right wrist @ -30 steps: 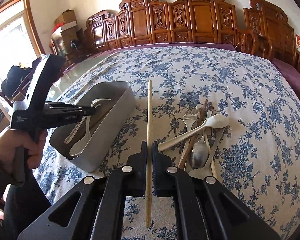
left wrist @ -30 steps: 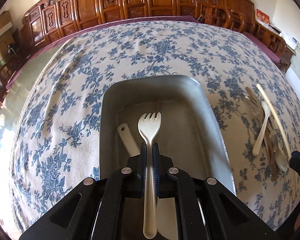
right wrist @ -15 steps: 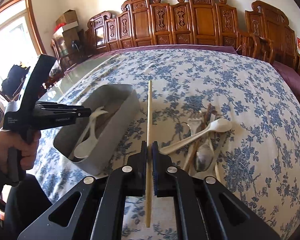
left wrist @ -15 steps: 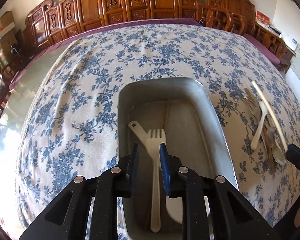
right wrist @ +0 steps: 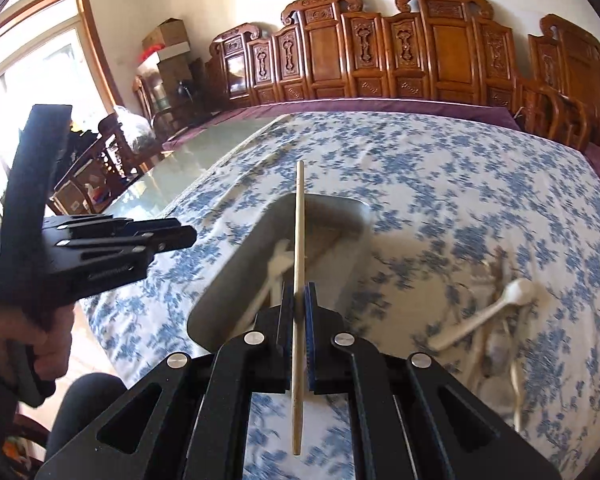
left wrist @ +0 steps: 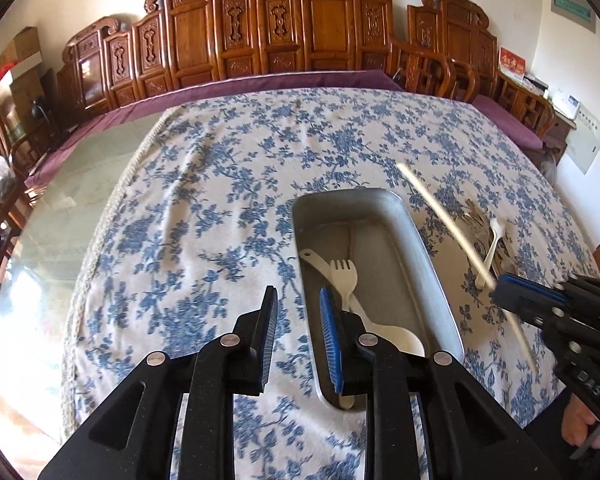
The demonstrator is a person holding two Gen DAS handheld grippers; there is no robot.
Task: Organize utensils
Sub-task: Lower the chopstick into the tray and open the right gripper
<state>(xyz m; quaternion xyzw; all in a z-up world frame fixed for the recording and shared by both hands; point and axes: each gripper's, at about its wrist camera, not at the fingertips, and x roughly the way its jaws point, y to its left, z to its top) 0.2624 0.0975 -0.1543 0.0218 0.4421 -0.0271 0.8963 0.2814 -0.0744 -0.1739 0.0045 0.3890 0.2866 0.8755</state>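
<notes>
A metal tray [left wrist: 432, 268] lies on the floral tablecloth; it also shows in the right wrist view [right wrist: 340, 216]. In it lie a cream fork [left wrist: 343, 276] and a cream spoon [left wrist: 400, 340]. My left gripper [left wrist: 298, 300] is open and empty, above the tray's left wall. My right gripper [right wrist: 299, 294] is shut on a wooden chopstick [right wrist: 299, 240] and holds it over the tray's near end. In the left wrist view the right gripper [left wrist: 508, 286] and its chopstick [left wrist: 448, 224] are at the tray's right.
A pile of loose utensils [right wrist: 496, 312] lies on the tablecloth [right wrist: 460, 184] right of the tray, with a cream spoon on top; it shows in the left wrist view [left wrist: 488, 236] too. Carved wooden chairs [left wrist: 320, 24] line the table's far side.
My left gripper opened and let the fork fall into the tray, then drew back and left. My right gripper carried the chopstick left, from the pile to over the tray.
</notes>
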